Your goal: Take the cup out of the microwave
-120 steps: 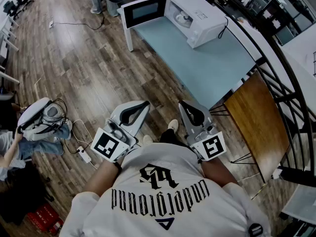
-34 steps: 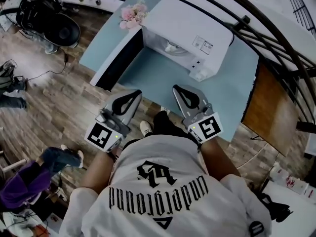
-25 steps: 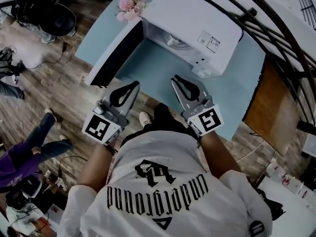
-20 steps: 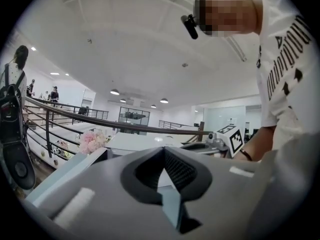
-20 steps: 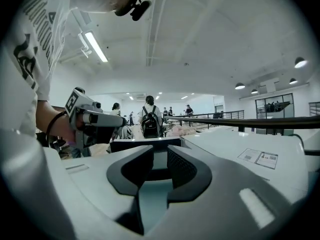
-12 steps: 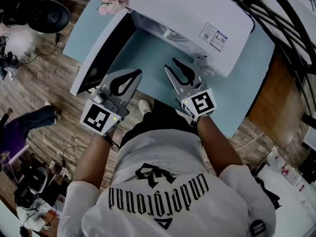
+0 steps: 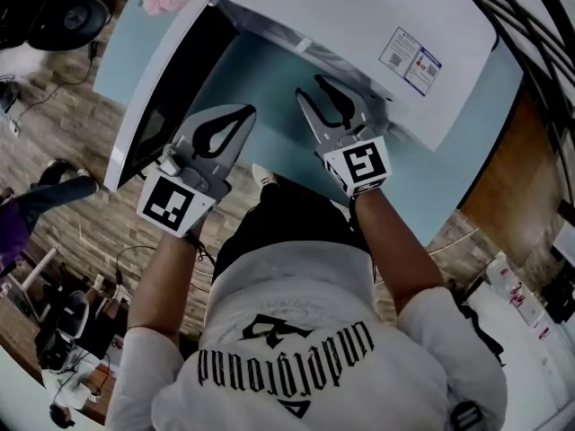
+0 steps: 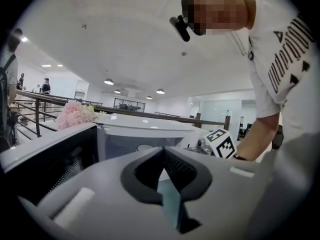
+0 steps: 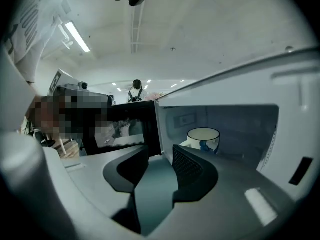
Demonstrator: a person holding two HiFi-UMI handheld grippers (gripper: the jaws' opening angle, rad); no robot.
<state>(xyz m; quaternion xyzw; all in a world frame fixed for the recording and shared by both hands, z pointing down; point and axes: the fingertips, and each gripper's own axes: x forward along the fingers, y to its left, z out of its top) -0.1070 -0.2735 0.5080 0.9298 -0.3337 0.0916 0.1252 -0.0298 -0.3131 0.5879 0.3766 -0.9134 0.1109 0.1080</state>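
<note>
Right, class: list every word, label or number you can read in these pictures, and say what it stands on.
"underground": printed on the shirt, upside down in the head view.
Sticker on the microwave: print too small to read.
Square markers on the cubes: black-and-white patterns, no words.

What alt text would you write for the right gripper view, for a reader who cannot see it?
A white cup with a dark rim stands inside the open microwave, its dark door swung left. In front, the right tool points toward it, jaws just opening, nothing between them.
</note>
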